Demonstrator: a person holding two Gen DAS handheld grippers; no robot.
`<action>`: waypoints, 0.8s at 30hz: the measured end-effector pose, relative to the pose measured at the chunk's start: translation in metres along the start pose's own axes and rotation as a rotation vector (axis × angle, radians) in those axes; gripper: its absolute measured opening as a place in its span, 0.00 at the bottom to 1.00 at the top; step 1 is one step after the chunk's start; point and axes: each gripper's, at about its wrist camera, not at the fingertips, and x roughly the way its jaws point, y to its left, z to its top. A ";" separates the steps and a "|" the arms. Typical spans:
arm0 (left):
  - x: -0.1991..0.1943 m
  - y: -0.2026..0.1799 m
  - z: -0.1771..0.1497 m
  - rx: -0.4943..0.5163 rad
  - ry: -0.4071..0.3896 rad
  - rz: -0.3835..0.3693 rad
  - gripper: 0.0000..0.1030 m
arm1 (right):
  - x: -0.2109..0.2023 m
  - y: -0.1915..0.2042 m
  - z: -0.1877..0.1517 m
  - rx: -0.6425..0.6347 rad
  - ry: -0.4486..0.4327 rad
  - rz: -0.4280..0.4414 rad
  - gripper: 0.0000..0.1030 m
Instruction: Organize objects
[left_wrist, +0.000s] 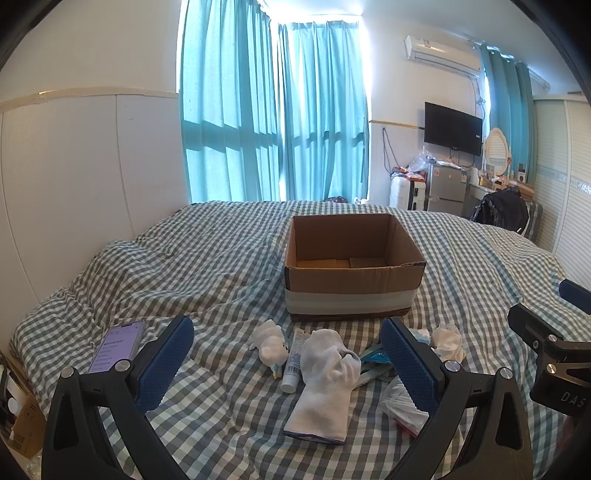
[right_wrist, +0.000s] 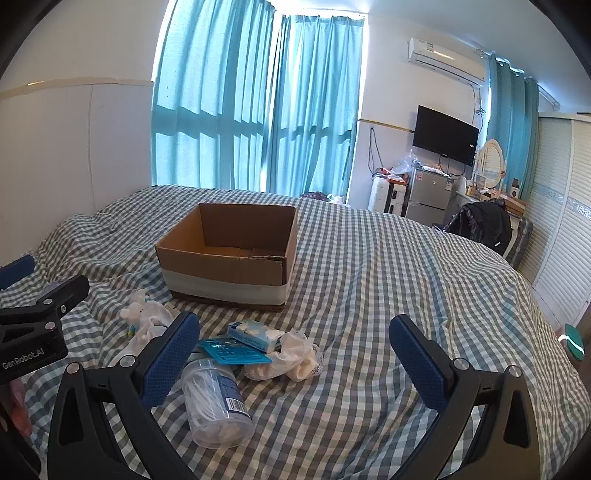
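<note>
An open, empty cardboard box (left_wrist: 351, 266) stands on the checked bed; it also shows in the right wrist view (right_wrist: 229, 254). In front of it lie loose items: a white sock (left_wrist: 325, 384), a small white tube (left_wrist: 293, 363), a white plush toy (left_wrist: 271, 345), a crumpled white cloth (left_wrist: 448, 341), a teal packet (right_wrist: 231, 350), a tissue pack (right_wrist: 253, 334) and a clear plastic jar (right_wrist: 214, 402). My left gripper (left_wrist: 286, 354) is open and empty, its fingers either side of the sock. My right gripper (right_wrist: 295, 354) is open and empty above the crumpled cloth (right_wrist: 291, 356).
A phone (left_wrist: 116, 345) lies on the bed at the left. The bed (right_wrist: 369, 277) stretches right of the box. A cardboard box (left_wrist: 22, 424) sits beside the bed at lower left. A wardrobe (right_wrist: 561, 229), fridge (right_wrist: 424, 197) and chair with dark bag (right_wrist: 480, 221) stand beyond.
</note>
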 end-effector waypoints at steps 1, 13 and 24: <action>0.000 0.000 0.000 -0.001 0.001 -0.001 1.00 | 0.000 0.000 0.000 0.000 -0.001 0.005 1.00; -0.003 0.002 0.001 -0.006 0.000 -0.003 1.00 | -0.006 0.005 0.002 -0.006 -0.013 0.037 1.00; -0.004 0.003 0.001 -0.006 0.002 -0.005 1.00 | -0.008 0.009 0.001 -0.010 -0.015 0.068 1.00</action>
